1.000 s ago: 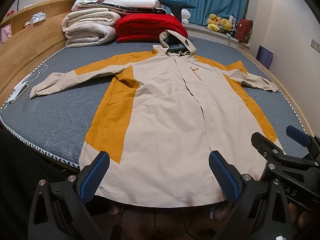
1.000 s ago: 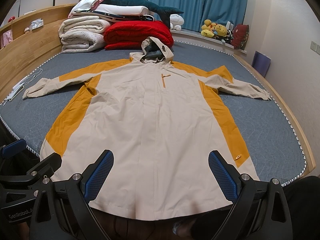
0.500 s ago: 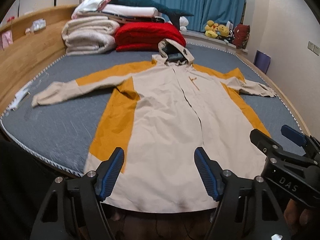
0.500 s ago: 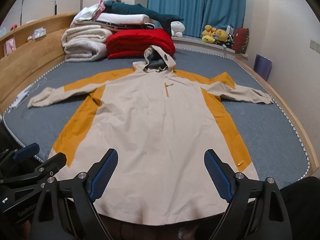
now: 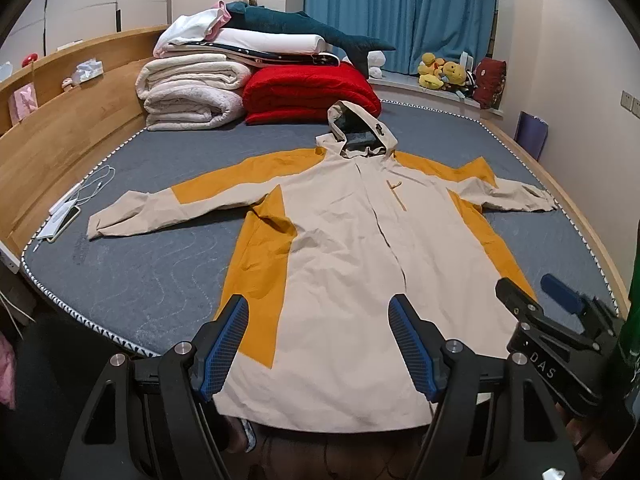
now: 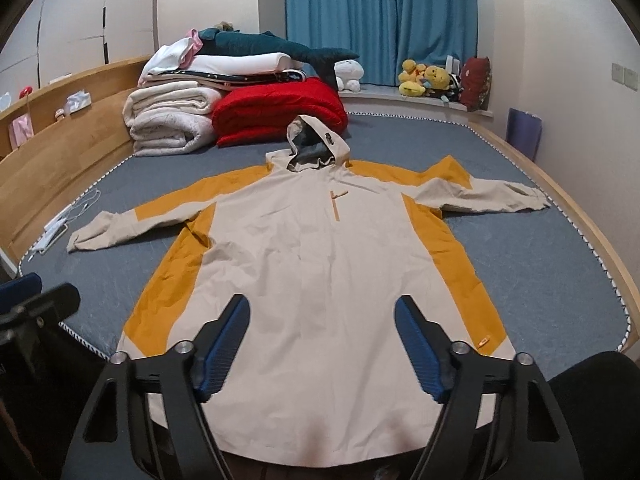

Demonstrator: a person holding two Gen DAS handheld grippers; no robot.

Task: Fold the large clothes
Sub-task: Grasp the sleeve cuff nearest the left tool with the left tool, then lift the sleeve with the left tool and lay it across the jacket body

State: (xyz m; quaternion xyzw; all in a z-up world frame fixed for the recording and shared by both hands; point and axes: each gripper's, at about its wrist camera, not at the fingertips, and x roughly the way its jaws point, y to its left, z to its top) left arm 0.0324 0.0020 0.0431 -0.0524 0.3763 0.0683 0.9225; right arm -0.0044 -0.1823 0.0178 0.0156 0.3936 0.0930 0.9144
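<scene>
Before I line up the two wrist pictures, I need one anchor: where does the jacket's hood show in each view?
Left wrist view: the hood sits above center, slightly right of the middle, in front of the red blanket.
Right wrist view: the hood sits above center, almost in the middle.
Shared landmark: the red blanket just behind the hood, in both views.

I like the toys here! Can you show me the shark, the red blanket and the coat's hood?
shark (image 6: 256,42), right wrist view, on its teal body.
red blanket (image 6: 280,110), right wrist view, on the top fold.
hood (image 6: 340,144), right wrist view, on its beige outer side.
</scene>
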